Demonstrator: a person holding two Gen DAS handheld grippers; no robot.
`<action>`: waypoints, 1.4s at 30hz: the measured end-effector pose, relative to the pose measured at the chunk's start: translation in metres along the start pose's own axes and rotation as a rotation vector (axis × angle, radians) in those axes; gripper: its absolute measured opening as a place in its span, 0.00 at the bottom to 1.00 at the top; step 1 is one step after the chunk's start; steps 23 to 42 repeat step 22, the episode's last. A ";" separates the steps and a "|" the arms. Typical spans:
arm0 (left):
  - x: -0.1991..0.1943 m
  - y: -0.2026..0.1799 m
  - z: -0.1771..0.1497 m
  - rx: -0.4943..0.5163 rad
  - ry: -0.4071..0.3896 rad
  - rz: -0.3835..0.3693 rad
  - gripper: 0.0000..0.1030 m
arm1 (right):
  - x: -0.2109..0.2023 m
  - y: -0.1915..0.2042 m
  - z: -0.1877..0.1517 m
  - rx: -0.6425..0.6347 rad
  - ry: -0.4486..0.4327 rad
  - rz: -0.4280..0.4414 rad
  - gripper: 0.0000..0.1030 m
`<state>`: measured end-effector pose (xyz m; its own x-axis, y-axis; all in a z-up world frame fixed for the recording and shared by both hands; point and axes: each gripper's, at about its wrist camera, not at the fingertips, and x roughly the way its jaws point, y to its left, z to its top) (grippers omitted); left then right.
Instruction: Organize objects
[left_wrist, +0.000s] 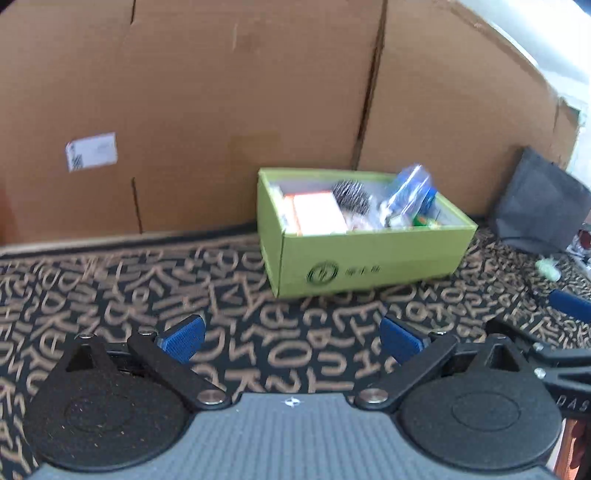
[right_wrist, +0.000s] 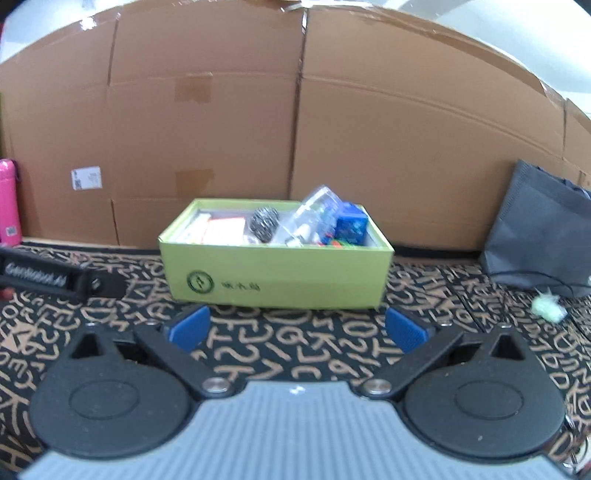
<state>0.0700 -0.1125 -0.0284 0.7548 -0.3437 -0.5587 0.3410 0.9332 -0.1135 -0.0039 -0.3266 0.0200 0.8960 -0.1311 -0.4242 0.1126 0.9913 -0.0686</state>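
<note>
Your green box (right_wrist: 275, 275) at frame centre on the lettered mat (right_wrist: 280, 354), packed with a wire scrubber (right_wrist: 264, 223) and blue carton (right_wrist: 351, 225), your left gripper (left_wrist: 291, 338) and right gripper (right_wrist: 297, 328) spread wide and empty, pink bottle (right_wrist: 9, 203) only in the right view's left edge

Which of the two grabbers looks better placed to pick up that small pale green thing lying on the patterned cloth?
Probably the right hand-held gripper: open and empty, with the pale green object lying toward its side. The left hand-held gripper, also open, sits farther over.
</note>
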 end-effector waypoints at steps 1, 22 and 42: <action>0.002 0.000 -0.001 -0.004 0.013 0.009 1.00 | 0.000 -0.001 -0.002 0.002 0.005 -0.005 1.00; 0.004 -0.005 -0.014 0.017 0.040 0.047 1.00 | 0.016 0.001 -0.022 0.044 0.058 0.030 1.00; 0.004 -0.005 -0.014 0.017 0.040 0.047 1.00 | 0.016 0.001 -0.022 0.044 0.058 0.030 1.00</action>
